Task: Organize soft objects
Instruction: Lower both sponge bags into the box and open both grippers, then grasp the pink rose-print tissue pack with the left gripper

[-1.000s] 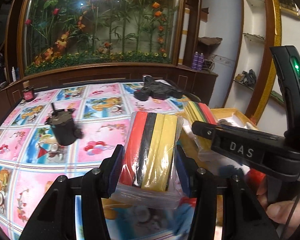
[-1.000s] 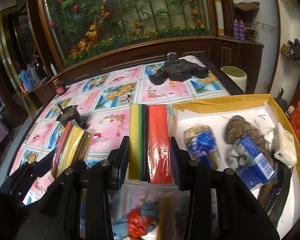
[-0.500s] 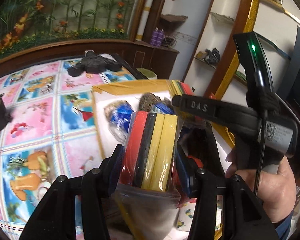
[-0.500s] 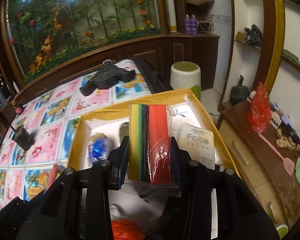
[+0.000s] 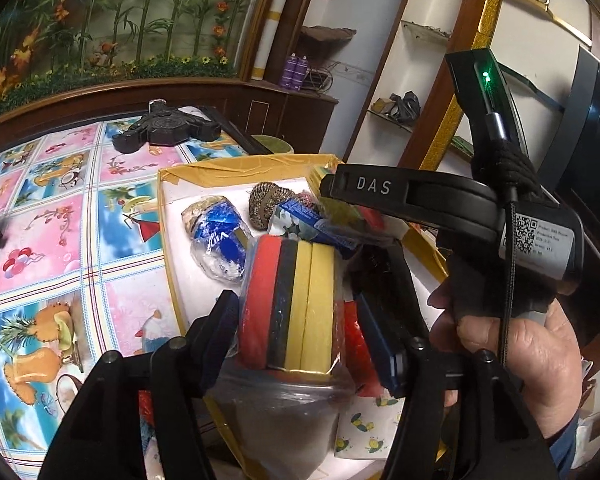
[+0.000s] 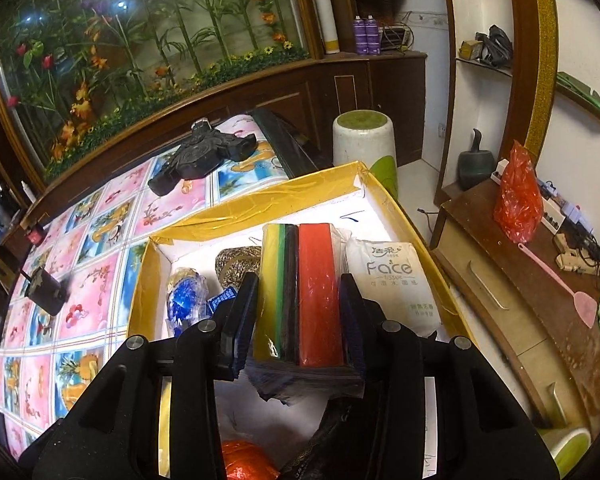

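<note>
Left gripper (image 5: 300, 314) stands spread over the gold-edged box (image 5: 240, 168), its jaws having just been opening. A film-wrapped sponge pack (image 5: 296, 300) stands upright between them, and the pad at its 3 o'clock is plainly clear of the wrap. We read this as a release, with the pack delivered into the box beside the other soft goods. Right gripper (image 6: 298, 292) has likewise been easing its jaws apart around a second sponge pack (image 6: 312, 292). Both pads sit close against its sides, and we cannot tell whether they press. This second pack hangs over the box's white floor, with a tissue packet (image 6: 384, 280) at its 3 o'clock and a coiled wire scourer (image 6: 236, 264) at its 9 o'clock. Each pack holds flat foam slabs in red, black and yellow, the right one with a green sliver, and loose clear film bunches below. We judge that the foam will yield and the film slip, so a side-on pinch suits them. A blue-labelled wrapped scourer (image 5: 216, 236) lies at 10 o'clock from the left pack. Glossy patterned tablecloth (image 5: 60, 240) covers the table at the box's 9 o'clock.
</note>
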`<state>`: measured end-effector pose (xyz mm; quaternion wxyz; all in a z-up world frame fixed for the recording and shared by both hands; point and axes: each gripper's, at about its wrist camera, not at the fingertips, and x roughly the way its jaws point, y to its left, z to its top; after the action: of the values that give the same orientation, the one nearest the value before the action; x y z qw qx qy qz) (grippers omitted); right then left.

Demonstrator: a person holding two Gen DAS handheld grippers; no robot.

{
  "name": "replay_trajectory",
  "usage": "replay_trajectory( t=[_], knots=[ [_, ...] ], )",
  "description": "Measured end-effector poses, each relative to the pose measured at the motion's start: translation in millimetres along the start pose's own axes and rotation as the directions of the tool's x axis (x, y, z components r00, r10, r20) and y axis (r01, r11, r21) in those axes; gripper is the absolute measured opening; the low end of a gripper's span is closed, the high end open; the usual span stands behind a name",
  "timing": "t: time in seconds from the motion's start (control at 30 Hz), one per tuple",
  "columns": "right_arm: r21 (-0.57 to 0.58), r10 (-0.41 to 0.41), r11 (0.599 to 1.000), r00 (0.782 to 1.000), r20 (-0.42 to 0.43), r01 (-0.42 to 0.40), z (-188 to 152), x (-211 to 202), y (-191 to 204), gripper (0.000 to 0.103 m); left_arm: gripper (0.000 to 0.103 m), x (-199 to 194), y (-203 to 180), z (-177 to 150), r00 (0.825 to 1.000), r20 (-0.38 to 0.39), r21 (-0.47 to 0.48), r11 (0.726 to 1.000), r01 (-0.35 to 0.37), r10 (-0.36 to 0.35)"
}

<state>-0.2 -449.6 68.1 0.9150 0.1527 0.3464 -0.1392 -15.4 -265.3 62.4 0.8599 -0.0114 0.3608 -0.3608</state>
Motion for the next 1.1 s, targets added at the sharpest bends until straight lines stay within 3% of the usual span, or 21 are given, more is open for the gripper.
replay_trajectory(
  t=[0.1, 0.23, 0.37, 0.5, 0.7, 0.83, 1.03, 1.1],
  knots=[
    [0.007, 0.001, 1.0, 0.999, 0.033, -0.001, 1, -7, 0, 0.057, 0.062, -4, 0, 1, 1.0, -0.001, -0.006, 1.0, 0.017, -0.017],
    [0.02, -0.018, 1.0, 0.996, 0.083, 0.016, 4, -16, -1, 0.057, 0.062, -12, 4, 0, 0.999, -0.002, -0.005, 0.999, 0.032, -0.032],
    [0.051, 0.017, 0.998, 0.993, 0.121, -0.024, 5, -22, -5, 0.057, 0.062, -27, 19, -4, 0.999, -0.009, -0.014, 0.999, 0.031, -0.031],
    [0.057, 0.039, 0.997, 0.986, 0.164, -0.049, 5, -30, -5, 0.057, 0.062, -50, 42, -14, 1.0, -0.024, -0.019, 1.0, -0.006, 0.006],
    [0.055, 0.071, 0.995, 0.98, 0.183, -0.083, 3, -32, 0, 0.057, 0.062, -70, 74, -41, 0.993, -0.104, -0.034, 0.998, -0.054, 0.05],
    [0.048, 0.094, 0.993, 0.977, 0.192, -0.105, 1, -34, 1, 0.057, 0.062, -69, 70, -51, 0.984, -0.177, 0.009, 1.0, -0.028, 0.029],
    [0.017, 0.123, 0.992, 0.977, 0.174, -0.128, -1, -31, 10, 0.057, 0.062, -51, 50, -65, 0.962, -0.251, 0.146, 0.987, -0.069, 0.104],
    [0.01, 0.124, 0.992, 0.977, 0.173, -0.127, -2, -30, 12, 0.057, 0.063, -51, 46, -67, 0.966, -0.234, 0.163, 0.984, -0.072, 0.11]
  ],
)
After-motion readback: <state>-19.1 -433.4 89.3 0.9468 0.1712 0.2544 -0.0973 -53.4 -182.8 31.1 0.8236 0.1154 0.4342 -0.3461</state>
